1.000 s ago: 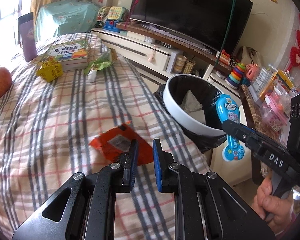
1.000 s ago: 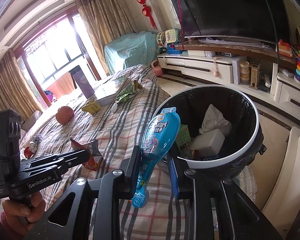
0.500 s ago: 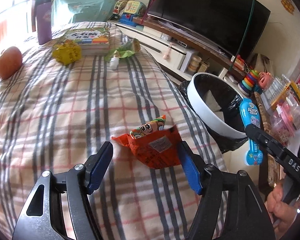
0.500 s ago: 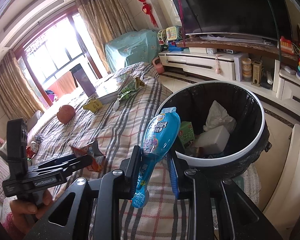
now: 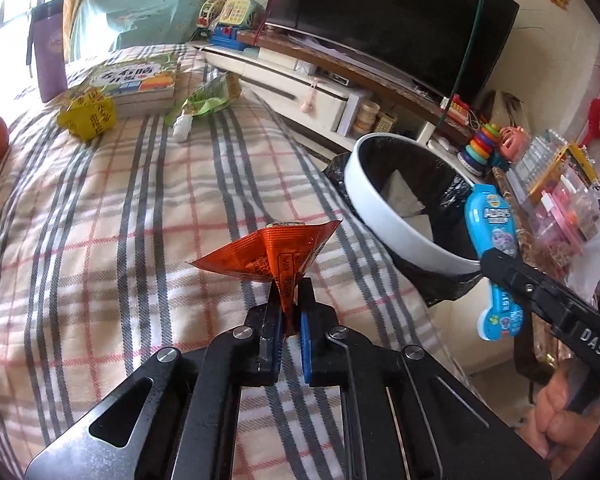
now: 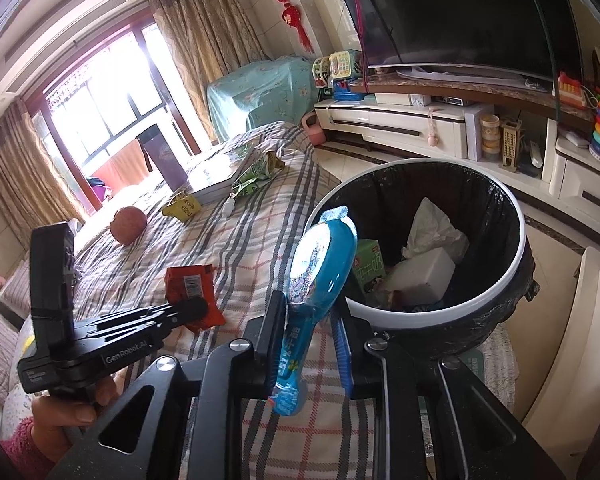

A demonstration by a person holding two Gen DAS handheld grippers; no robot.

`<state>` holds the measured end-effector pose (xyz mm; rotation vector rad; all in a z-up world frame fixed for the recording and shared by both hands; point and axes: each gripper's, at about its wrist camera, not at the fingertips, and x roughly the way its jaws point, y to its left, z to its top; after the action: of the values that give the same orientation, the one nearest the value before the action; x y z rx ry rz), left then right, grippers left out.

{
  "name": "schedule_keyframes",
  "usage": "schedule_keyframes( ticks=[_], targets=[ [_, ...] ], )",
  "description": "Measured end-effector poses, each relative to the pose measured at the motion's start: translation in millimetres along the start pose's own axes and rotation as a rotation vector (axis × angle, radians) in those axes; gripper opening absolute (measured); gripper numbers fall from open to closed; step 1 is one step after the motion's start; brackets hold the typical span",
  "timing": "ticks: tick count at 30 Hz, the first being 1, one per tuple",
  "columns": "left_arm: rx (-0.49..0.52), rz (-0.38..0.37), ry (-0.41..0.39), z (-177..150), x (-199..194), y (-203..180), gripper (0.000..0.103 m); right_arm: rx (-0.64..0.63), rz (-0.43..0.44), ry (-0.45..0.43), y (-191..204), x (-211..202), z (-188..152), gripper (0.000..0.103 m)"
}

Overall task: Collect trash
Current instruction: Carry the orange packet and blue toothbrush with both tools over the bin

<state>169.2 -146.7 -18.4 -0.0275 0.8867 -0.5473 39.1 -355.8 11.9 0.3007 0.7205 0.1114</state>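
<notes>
My left gripper [image 5: 288, 316] is shut on an orange snack wrapper [image 5: 272, 256] and holds it just above the plaid bedspread [image 5: 140, 216]. The wrapper also shows in the right wrist view [image 6: 190, 284]. My right gripper [image 6: 306, 324] is shut on a blue plastic snack pack [image 6: 320, 272], held beside the rim of the white trash bin [image 6: 518, 248] with a black liner. The bin [image 5: 384, 216] and blue pack [image 5: 494, 248] show at the right of the left wrist view. The bin holds tissue, a white block and a green carton.
On the far bed lie a yellow crumpled wrapper [image 5: 88, 114], a green wrapper [image 5: 210, 96], a small white bottle [image 5: 182, 128], a book stack [image 5: 132, 82], a purple cup [image 5: 50, 64] and an orange fruit [image 6: 129, 220]. A TV cabinet [image 6: 400, 128] and toys stand behind.
My left gripper went from closed to wide open around the orange wrapper, then shut on it and raised its crumpled end. The right gripper stayed by the bin with the blue pack.
</notes>
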Motion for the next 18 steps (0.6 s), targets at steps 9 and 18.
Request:
schedule_keyframes(
  ticks=[9,18],
  targets=[
    [0.046,-0.026,-0.017,13,-11,-23,0.006,-0.011,-0.007,-0.016,-3,-3,4,0.021],
    [0.095,-0.043,-0.010,26,-7,-45,0.006,0.005,-0.037,-0.031,-21,-8,11,0.021]
  ],
)
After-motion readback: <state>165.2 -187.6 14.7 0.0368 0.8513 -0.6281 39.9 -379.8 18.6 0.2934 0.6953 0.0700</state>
